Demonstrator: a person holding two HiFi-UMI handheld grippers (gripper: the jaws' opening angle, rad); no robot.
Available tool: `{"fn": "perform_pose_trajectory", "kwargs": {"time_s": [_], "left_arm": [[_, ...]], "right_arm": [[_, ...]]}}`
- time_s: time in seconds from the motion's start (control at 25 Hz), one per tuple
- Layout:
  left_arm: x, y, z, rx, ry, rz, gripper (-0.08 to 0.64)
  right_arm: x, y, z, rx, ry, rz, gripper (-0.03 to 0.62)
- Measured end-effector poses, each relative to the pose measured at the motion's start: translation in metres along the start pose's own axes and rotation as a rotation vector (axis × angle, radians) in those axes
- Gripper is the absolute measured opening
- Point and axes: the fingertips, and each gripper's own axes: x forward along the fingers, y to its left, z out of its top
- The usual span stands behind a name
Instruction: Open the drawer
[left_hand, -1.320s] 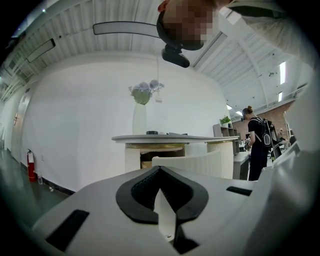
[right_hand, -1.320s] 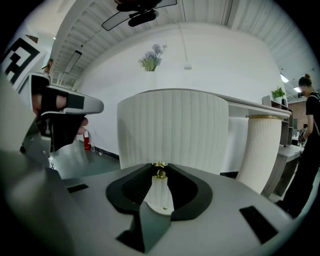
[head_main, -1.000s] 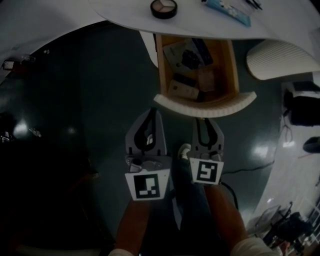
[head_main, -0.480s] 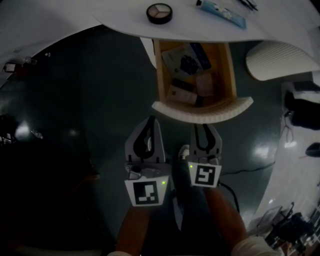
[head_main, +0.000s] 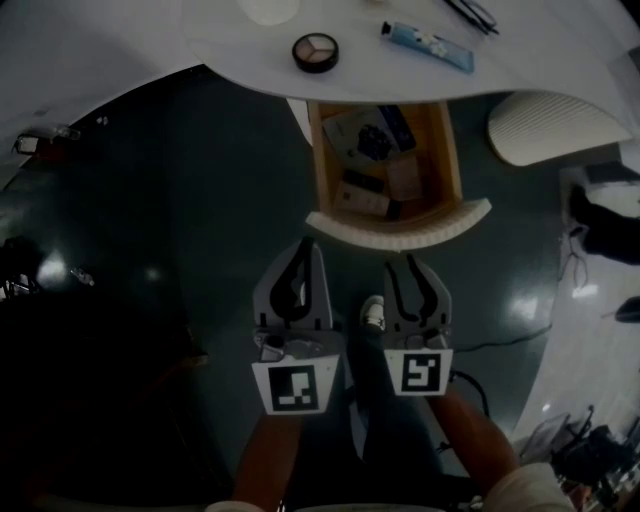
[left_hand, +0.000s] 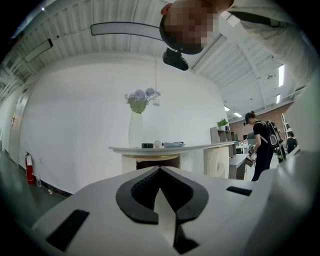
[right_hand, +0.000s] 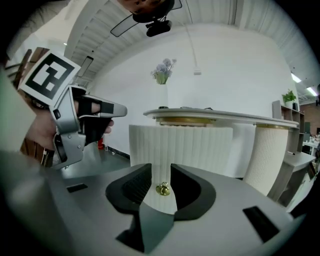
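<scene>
Dark floor (head_main: 180, 200) under drawer (head_main: 400, 228): pulled out, ribbed white front; left gripper (head_main: 304, 245) pinched together, right gripper (head_main: 401, 264) spread.

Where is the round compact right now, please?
In the head view, the round compact lies on the white tabletop, left of the blue tube.

This is a large open hall, more showroom or studio than home. It has a high white ribbed ceiling (left_hand: 75, 30) and a glossy dark green floor (head_main: 150, 200). A curved white surface (left_hand: 170, 147) carries a tall white vase of pale purple flowers (left_hand: 136, 125). A red fire extinguisher (left_hand: 29, 167) stands far left, and a person with a backpack (left_hand: 262, 145) stands far right.
</scene>
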Motion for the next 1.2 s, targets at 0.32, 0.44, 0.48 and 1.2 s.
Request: {"fn": "perform_pose_trajectory", "kwargs": {"time_s": [0.32, 0.44, 0.48, 1.2], "left_arm": [[0.0, 0.004, 0.056, 0.047, 0.011, 0.013, -0.005], [-0.002, 0.011, 0.083, 0.03, -0.001, 0.047, -0.005], [-0.004, 0.011, 0.093, 0.024, -0.005, 0.05, -0.005], [-0.028, -0.018, 0.251, 0.086, -0.059, -0.066, -0.005]], "right_arm": [[-0.027, -0.015, 0.094, 0.018, -0.111, -0.013, 0.106], [-0.032, -0.028, 0.129, 0.016, -0.139, -0.046, 0.106], [-0.034, -0.032, 0.141, 0.016, -0.153, -0.057, 0.106], [-0.098, -0.057, 0.336, -0.092, -0.305, -0.137, 0.104]]}}
